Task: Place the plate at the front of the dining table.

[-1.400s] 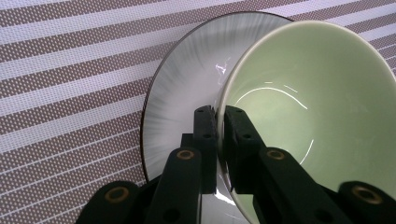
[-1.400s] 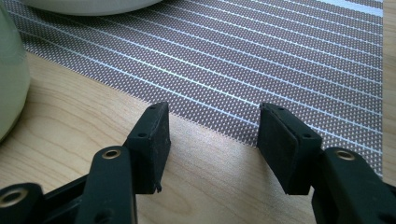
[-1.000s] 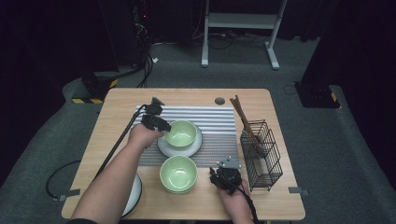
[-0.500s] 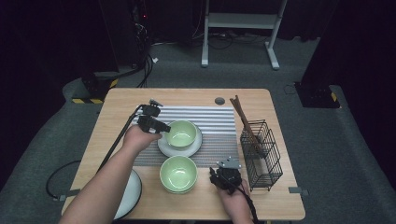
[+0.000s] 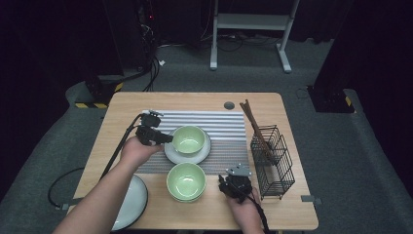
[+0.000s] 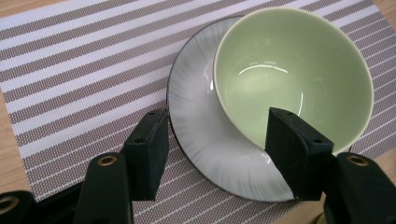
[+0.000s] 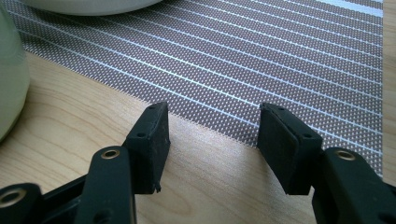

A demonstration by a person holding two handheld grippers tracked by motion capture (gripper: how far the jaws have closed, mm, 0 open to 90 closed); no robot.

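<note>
A pale green bowl [image 5: 188, 139] sits in a white plate [image 5: 187, 155] on the striped placemat [image 5: 224, 126]. My left gripper [image 5: 165, 138] hovers just left of it. Its jaws have just been opening. In the left gripper view the bowl [image 6: 289, 65] and plate [image 6: 196, 107] lie beyond the left gripper [image 6: 217, 140], and neither pad touches them. A second green bowl [image 5: 185, 181] stands on the table in front. My right gripper [image 5: 230, 180] rests open to its right. In the right gripper view the right gripper [image 7: 212, 135] is empty at the placemat [image 7: 280, 56] edge, with that bowl [image 7: 9, 79] at the left.
A black wire basket [image 5: 273, 163] stands at the right, with dark chopsticks [image 5: 252, 119] leaning out of it. Another white plate [image 5: 132, 201] lies at the table's front left. A cable [image 5: 119, 146] trails from the left gripper over the left edge.
The left gripper's jaws have come apart off the bowl's rim, and the hand has drawn back to the left, leaving the bowl on its plate. The right gripper has stayed still.
</note>
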